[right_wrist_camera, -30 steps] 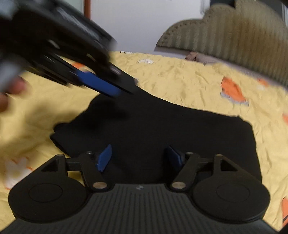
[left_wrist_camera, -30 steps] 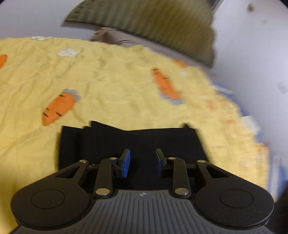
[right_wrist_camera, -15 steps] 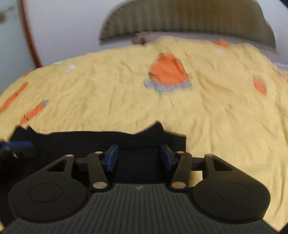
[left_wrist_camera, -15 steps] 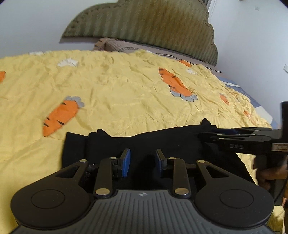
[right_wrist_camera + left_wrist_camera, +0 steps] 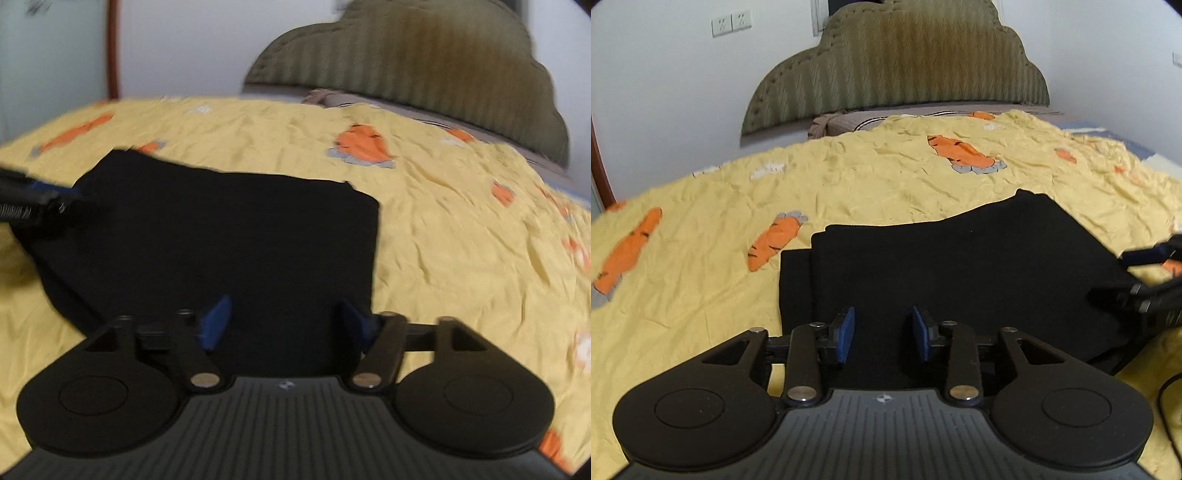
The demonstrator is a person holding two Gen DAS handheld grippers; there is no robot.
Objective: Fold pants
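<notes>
Left gripper [image 5: 882, 334] and right gripper [image 5: 286, 325]: jaws opening, released, above folded black pants [image 5: 960, 280] at frame centre; yellow carrot-print bedspread [image 5: 701, 295]; green headboard [image 5: 897, 62] at top.

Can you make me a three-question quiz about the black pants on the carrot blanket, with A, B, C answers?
1. Where do the pants lie?
A. On the yellow blanket
B. On the floor
C. Hanging on the headboard

2. What colour are the pads on the left gripper fingers?
A. Red
B. Blue
C. Green

3. How are the pants now?
A. Spread out full length
B. Rolled into a ball
C. Folded into a flat stack

Answers:
1. A, the yellow carrot blanket shows all around the black cloth.
2. B, both pads look blue in the left wrist view.
3. C, layered edges show at the stack's left side, and both the left gripper and right gripper are opening with nothing pinched.
</notes>
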